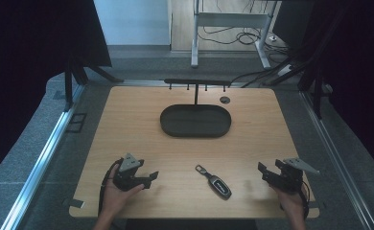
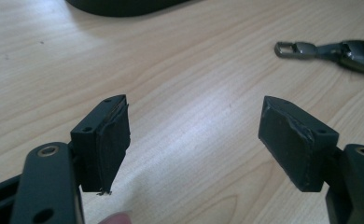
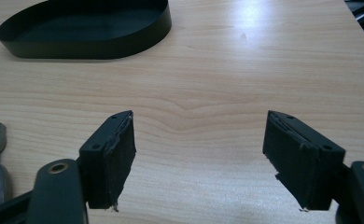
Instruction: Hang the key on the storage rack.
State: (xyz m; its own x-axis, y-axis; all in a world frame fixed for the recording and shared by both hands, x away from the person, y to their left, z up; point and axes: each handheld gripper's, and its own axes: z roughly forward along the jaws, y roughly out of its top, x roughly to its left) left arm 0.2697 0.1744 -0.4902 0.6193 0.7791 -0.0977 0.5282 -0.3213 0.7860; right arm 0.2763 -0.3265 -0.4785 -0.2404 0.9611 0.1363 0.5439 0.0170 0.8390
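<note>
The 2 hands are holding the left gripper (image 1: 152, 177) and right gripper (image 1: 263, 169) with jaws apart and empty, flanking the car key fob (image 1: 214, 181) lying between them near the table's (image 1: 127, 124) front edge, so whichever is reaching should be straddling the fob's body squarely before closing.

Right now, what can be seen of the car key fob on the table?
The car key fob is dark and glossy, with a silvery metal loop on a short link at its far end. It lies flat and slantwise on the bare wooden table near the front edge, between the two grippers. Nothing touches it but the tabletop.
</note>
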